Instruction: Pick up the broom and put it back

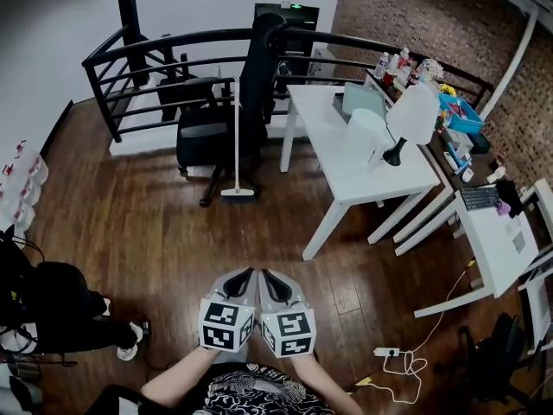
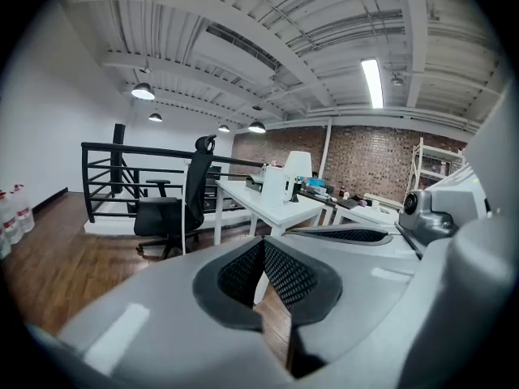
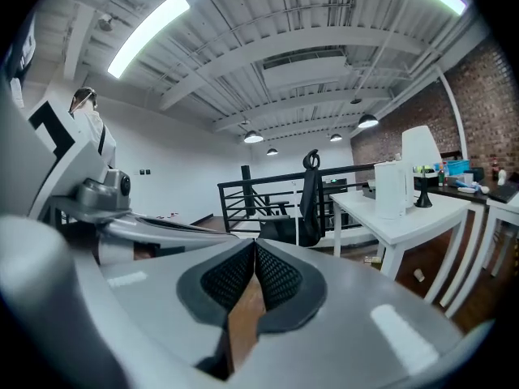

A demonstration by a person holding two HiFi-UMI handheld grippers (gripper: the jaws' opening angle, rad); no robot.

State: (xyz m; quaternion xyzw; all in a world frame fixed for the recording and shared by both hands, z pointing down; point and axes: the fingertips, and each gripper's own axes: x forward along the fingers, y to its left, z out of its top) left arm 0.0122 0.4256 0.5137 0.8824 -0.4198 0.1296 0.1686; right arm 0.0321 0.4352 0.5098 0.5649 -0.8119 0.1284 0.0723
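Count: two grippers, one broom, one office chair, two white worktops, one lamp, one power strip.

- Left gripper [image 1: 241, 277] and right gripper [image 1: 270, 277] sit side by side low in the head view, nearly touching, both aimed out over the wooden floor [image 1: 130, 232].
- Left gripper's own view: fingers [image 2: 243, 272] brought together, mesh pads meeting at the tip, nothing between them.
- Right gripper's own view: fingers [image 3: 276, 278] likewise pressed together and empty, only floor showing through the slit below.
- Broom [image 1: 236, 137]: well apart from both grippers, across open floor, standing against the black office chair [image 1: 207, 124].
  - Long axis close to vertical: white handle up, head down on the floor.
  - In the head view the handle runs up-picture away from the person, and the head is the nearer end.
  - The head's broad edge lies left to right across the picture.
- The chair stands in front of the black railing [image 1: 173, 46].
- Nearer worktop [image 1: 346, 175] is to the right of the chair and carries the lamp [image 1: 413, 115], white shade on a dark base.
- Second worktop [image 1: 501, 249] is at the right edge, with a keyboard [image 1: 479, 198] beside it.
- Power strip [image 1: 385, 351] lies on the floor to the right of the grippers, pale cable trailing.
- One other person [image 1: 52, 314] in dark clothes is at the left edge.
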